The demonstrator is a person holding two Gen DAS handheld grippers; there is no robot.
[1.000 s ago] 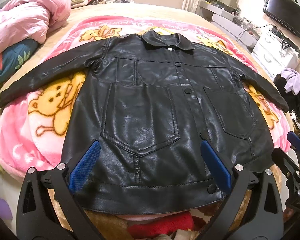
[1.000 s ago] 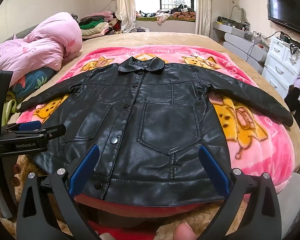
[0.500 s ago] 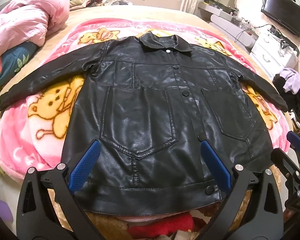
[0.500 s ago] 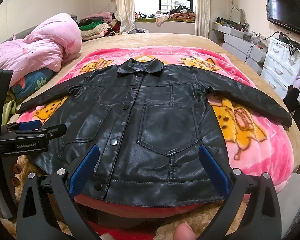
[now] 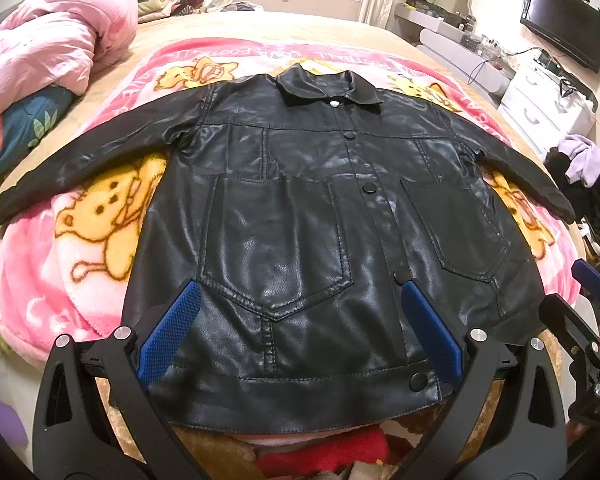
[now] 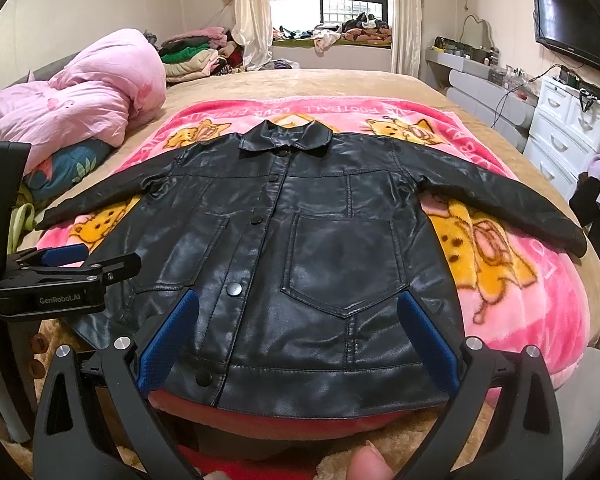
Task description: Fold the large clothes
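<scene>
Both grippers, left gripper and right gripper, are hovering wide open and empty over the near hem, slightly farther in than before. Black jacket is lying flat, buttoned, sleeves spread on pink blanket; blanket is showing bare to left and right.

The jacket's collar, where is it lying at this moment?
In both views the collar lies at the far end of the jacket, flat on the pink blanket, centred between the two spread sleeves.
</scene>
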